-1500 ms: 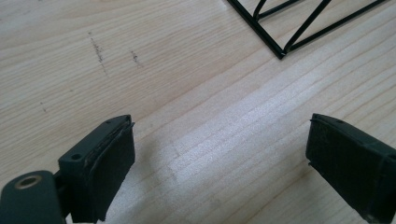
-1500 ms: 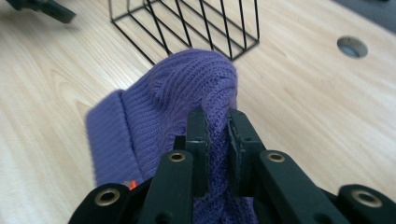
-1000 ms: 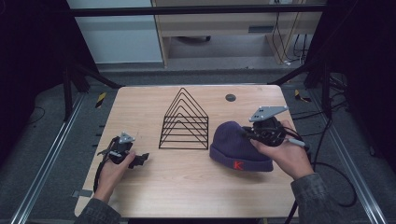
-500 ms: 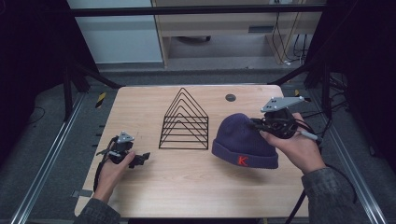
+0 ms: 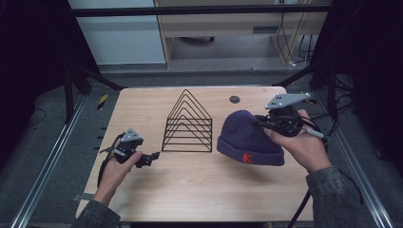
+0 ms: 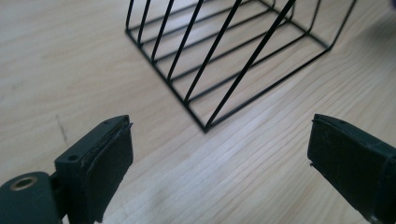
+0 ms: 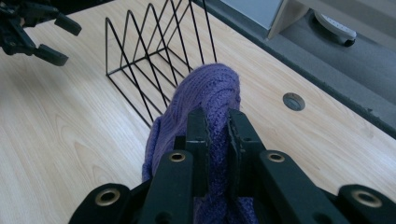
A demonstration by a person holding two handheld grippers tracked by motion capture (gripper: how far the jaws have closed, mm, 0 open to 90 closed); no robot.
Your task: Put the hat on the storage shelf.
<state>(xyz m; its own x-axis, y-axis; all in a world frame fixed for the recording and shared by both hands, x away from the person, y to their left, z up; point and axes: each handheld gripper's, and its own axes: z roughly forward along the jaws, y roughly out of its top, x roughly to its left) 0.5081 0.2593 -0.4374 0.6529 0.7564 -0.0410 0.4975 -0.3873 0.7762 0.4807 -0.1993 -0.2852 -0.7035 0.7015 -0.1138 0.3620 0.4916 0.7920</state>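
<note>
A purple knit beanie (image 5: 247, 137) with a red K lies right of centre on the wooden table (image 5: 199, 190). My right gripper (image 5: 262, 121) is shut on its crown, and the knit (image 7: 201, 93) is pinched between the two black pads, with the right gripper (image 7: 215, 116) pulling it up off the table. A black wire rack (image 5: 188, 124) of triangular dividers stands at the middle. My left gripper (image 5: 151, 159) hovers left of the rack. Its jaws have just been opening and stand wide with nothing between them, and the left gripper (image 6: 219, 135) faces the rack's corner (image 6: 205, 126).
A round cable hole (image 5: 234, 99) sits near the table's far edge, behind the beanie. Bare wood lies in front of the rack and between the hands. Metal frame rails run along both sides of the table. The left gripper (image 7: 51, 35) shows beyond the rack (image 7: 154, 60).
My right gripper has moved up and to the right, drawing the beanie's crown with it, so the beanie has shifted right. The left hand has risen a little.
</note>
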